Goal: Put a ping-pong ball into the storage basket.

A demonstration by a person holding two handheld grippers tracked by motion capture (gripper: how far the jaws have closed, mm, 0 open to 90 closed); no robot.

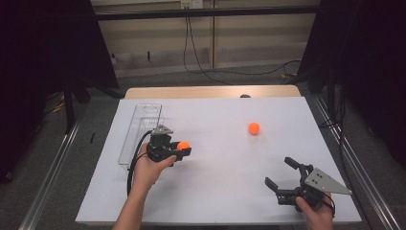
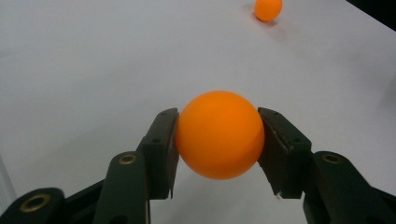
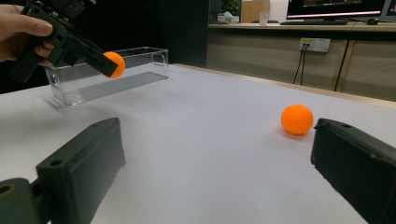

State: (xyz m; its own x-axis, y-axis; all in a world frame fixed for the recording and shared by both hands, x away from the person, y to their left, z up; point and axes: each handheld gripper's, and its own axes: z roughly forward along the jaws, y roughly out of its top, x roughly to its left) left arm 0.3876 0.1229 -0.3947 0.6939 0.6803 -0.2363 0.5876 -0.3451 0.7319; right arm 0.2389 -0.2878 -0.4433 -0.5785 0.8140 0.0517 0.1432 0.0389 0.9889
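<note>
My left gripper (image 1: 182, 149) is shut on an orange ball (image 2: 219, 134), both pads pressed against its sides, a little above the white table. In the right gripper view the same held ball (image 3: 116, 64) hangs in front of a clear plastic tray (image 3: 140, 58). A second orange ball (image 1: 253, 128) lies loose on the table right of centre, also seen as the loose ball (image 2: 268, 9) and the loose ball (image 3: 297, 119). My right gripper (image 1: 279, 173) stands open near the front right edge, nothing between its jaws.
The long clear tray (image 1: 139, 132) lies along the left side of the white table top (image 1: 220, 187), just behind my left hand. Dark curtains flank the table and cables run on the floor beyond its far edge.
</note>
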